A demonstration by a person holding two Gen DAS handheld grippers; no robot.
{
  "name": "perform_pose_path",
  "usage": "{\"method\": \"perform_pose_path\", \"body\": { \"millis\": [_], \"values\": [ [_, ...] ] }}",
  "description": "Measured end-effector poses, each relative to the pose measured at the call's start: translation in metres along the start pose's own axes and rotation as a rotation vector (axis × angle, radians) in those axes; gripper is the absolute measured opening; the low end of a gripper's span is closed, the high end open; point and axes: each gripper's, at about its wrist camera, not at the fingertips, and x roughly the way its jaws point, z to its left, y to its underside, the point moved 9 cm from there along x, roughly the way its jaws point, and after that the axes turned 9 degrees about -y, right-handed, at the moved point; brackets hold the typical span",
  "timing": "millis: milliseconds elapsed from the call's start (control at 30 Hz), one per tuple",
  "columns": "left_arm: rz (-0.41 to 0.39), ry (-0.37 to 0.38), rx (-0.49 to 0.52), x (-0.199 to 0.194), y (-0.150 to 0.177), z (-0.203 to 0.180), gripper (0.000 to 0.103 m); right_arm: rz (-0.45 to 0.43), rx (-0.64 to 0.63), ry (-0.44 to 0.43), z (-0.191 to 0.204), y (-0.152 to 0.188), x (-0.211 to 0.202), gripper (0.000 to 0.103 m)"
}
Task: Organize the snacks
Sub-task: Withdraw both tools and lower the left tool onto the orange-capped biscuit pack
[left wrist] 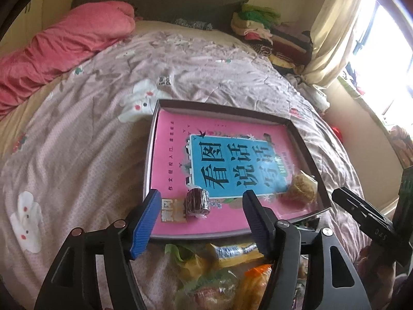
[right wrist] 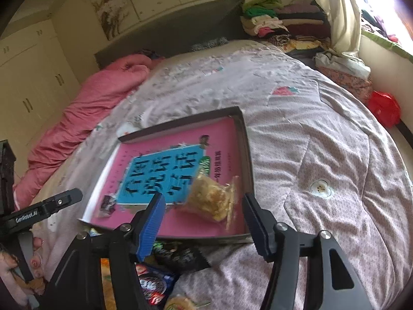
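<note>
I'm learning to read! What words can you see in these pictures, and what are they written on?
"看图说话写话": big black letters on the blue panel of the pink book in the tray.
"GenRobot.AI": on the left gripper, seen from the right wrist camera.
"DAS": on the right gripper; the rest is hidden.
Small print on the book and on the snack packets: too blurred to read.

Your right gripper (right wrist: 204,206) is hovering with jaws apart; a clear-wrapped yellow snack (right wrist: 213,198) is lying between and just beyond them on the pink book (right wrist: 180,134) inside the dark tray (right wrist: 247,152).
</note>
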Motion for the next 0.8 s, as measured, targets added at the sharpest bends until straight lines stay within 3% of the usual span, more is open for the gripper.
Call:
{"method": "perform_pose_path", "body": {
  "millis": [367, 800],
  "values": [
    [-0.029, -0.015, 0.026, -0.031, 0.010, 0.001, 0.076, -0.001, -0.069, -0.052, 0.030, 0.007, -0.017, 0.068],
    [0.025, -0.022, 0.092, -0.041, 0.061, -0.005, 0.078, 0.071, -0.105, -0.050, 0.036, 0.046, -0.023, 0.070]
  ]
}}
